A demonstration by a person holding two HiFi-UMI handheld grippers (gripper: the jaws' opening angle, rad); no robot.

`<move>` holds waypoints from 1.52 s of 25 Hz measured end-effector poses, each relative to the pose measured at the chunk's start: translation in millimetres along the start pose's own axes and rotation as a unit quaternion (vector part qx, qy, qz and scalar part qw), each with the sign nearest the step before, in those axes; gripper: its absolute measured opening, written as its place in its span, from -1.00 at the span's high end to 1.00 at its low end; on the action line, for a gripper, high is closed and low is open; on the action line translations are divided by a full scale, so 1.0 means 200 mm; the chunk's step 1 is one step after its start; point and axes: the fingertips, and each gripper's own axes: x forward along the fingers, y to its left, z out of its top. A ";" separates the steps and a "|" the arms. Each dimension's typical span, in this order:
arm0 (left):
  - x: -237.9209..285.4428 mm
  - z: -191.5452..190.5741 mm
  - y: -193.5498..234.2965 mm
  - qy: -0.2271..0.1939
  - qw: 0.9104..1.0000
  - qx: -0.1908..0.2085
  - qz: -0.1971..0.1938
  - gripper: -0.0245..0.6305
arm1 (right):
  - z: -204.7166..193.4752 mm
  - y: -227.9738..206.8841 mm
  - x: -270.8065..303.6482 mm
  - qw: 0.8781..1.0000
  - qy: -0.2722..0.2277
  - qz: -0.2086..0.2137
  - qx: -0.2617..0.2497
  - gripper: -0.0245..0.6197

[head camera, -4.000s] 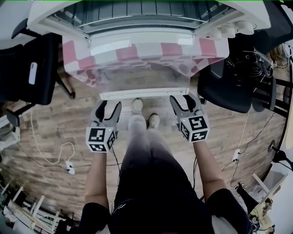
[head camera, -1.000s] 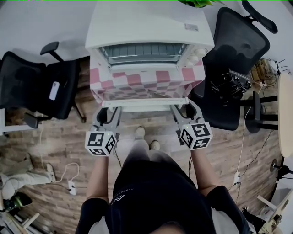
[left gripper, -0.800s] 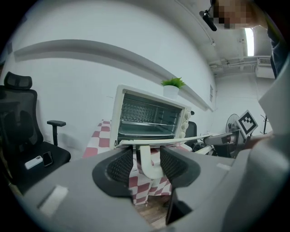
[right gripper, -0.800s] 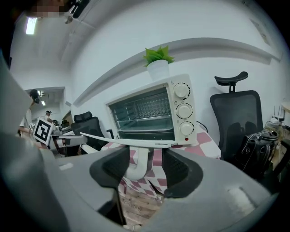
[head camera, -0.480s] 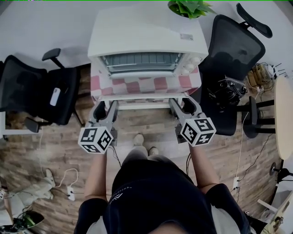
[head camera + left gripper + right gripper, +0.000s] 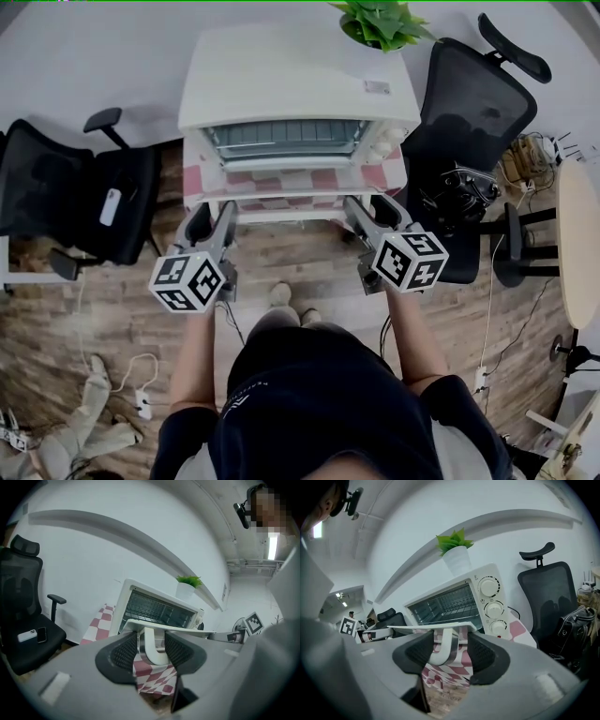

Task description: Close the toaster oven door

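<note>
White toaster oven [image 6: 298, 84] ahead: swinging its half-raised door [image 6: 298, 187] up by the handle [image 6: 292, 215], left gripper [image 6: 212, 216] jaws just narrowed, right gripper [image 6: 367, 212] wide, both loosely straddling its ends. Next, pressing door flush against oven front.

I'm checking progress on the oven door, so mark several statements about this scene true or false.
1. The toaster oven door is fully shut. False: it stands open, leaving the rack in plain view.
2. Each gripper has an end of the door handle between its jaws. True: the left gripper, whose jaws have just been closing, and the right gripper both straddle it, with gaps beside the pads.
3. The toaster oven has its knobs left of the opening. False: they sit to its right.
4. It stands on a plain blue cloth. False: a red-and-white checked cloth.
5. Black office chairs flank it. True.
</note>
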 end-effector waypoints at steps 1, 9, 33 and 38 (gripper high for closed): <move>0.01 0.01 0.00 0.002 1.000 -0.002 0.001 0.34 | 0.01 0.00 0.00 1.000 0.001 0.001 0.003 0.23; 0.07 0.09 0.01 0.021 1.000 -0.022 -0.002 0.33 | 0.10 -0.01 0.05 0.999 0.019 0.003 0.030 0.21; 0.28 0.28 0.07 0.025 0.990 -0.137 -0.023 0.31 | 0.33 -0.07 0.22 0.991 0.048 0.012 0.124 0.19; 0.31 0.31 0.08 0.023 0.988 -0.154 -0.015 0.31 | 0.37 -0.08 0.25 0.989 0.049 0.009 0.139 0.19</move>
